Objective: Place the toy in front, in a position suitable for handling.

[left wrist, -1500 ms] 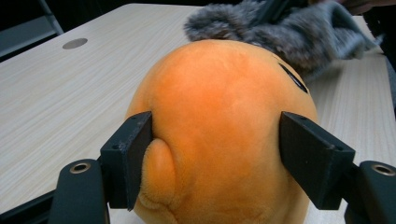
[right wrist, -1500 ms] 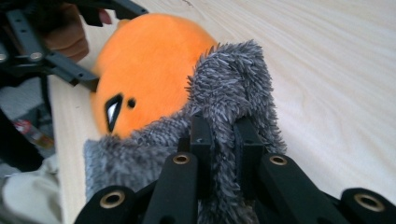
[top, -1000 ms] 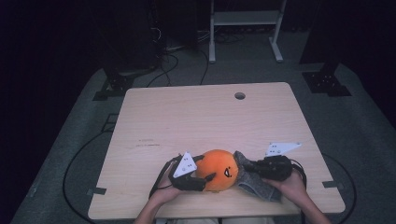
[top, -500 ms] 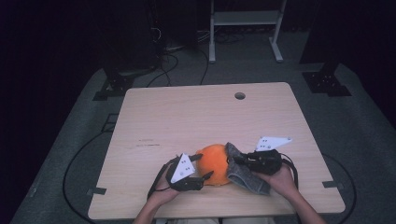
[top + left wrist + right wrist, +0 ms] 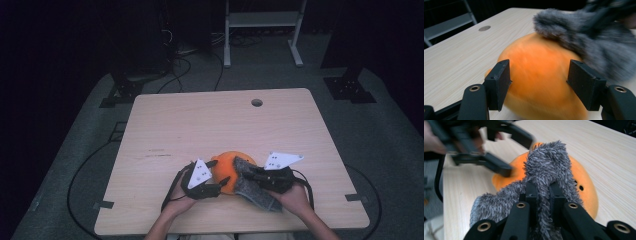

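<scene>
A round orange plush thing (image 5: 226, 161) with small dark holes (image 5: 584, 187) lies near the table's front edge. My left gripper (image 5: 220, 172) is open, one jaw on each side of the orange plush (image 5: 539, 72); whether the jaws press on it is unclear. A grey fuzzy cloth (image 5: 252, 190) is draped over the right side of the plush. My right gripper (image 5: 246, 175) is shut on that cloth (image 5: 549, 162), the pile bulging up between its jaws (image 5: 543, 192). The left gripper (image 5: 517, 157) appears blurred beyond the cloth. The grey cloth (image 5: 584, 42) lies on the plush's top.
The wooden table (image 5: 200, 125) has a round cable hole (image 5: 257, 102) near its far edge. Behind the table stands a white metal frame (image 5: 260, 20); cables run over the grey floor (image 5: 90, 165). Bare table lies to the left, right and beyond.
My right gripper has carried the grey cloth left and up onto the orange plush. The left gripper has closed in around the plush, which shifted slightly away from the front edge.
</scene>
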